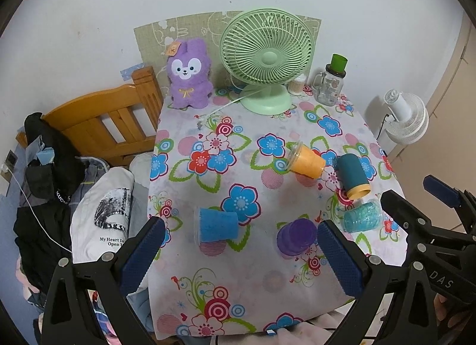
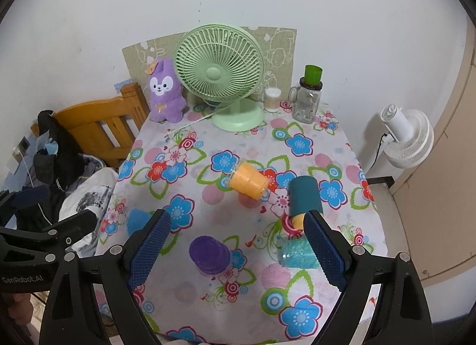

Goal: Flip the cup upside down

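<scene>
Both grippers hang spread and empty above the table's [image 1: 238, 294] near edge, left gripper [image 1: 241, 252] and right gripper [image 2: 238, 251]. Between my right fingers stands the purple cup [image 2: 209, 255], already upside down. Around it four cups lie on their sides: blue cup [image 1: 215, 223], glittery cup [image 1: 361, 216], teal cup [image 1: 352, 175], orange cup [image 1: 306, 160]. Farther back stand a green fan [image 1: 266, 57] and plush [image 1: 188, 75].

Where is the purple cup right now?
The purple cup stands near the table's front edge, between the blue cup and glittery teal cup.
</scene>
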Tool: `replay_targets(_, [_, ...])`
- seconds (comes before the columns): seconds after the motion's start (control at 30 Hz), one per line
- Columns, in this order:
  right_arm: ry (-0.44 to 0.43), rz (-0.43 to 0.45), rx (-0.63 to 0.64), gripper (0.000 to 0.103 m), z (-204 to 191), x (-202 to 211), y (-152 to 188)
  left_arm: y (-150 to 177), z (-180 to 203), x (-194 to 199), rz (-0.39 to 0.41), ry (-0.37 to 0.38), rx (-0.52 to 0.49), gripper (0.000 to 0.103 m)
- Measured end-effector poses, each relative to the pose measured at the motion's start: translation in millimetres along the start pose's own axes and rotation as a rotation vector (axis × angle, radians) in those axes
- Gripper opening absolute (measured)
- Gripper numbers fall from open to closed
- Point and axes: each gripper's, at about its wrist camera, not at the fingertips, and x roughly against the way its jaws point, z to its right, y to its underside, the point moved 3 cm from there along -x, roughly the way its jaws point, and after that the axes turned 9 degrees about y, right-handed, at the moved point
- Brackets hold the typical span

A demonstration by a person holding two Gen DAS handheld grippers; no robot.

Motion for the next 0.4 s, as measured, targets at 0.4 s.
replay_targets(0.4, [-0.002, -0.012, 0.002, 0.093, -2.6, -3.1, 4.5, 1.9, 1.1, -5.6, -0.013, 0.006, -0.001, 0.103])
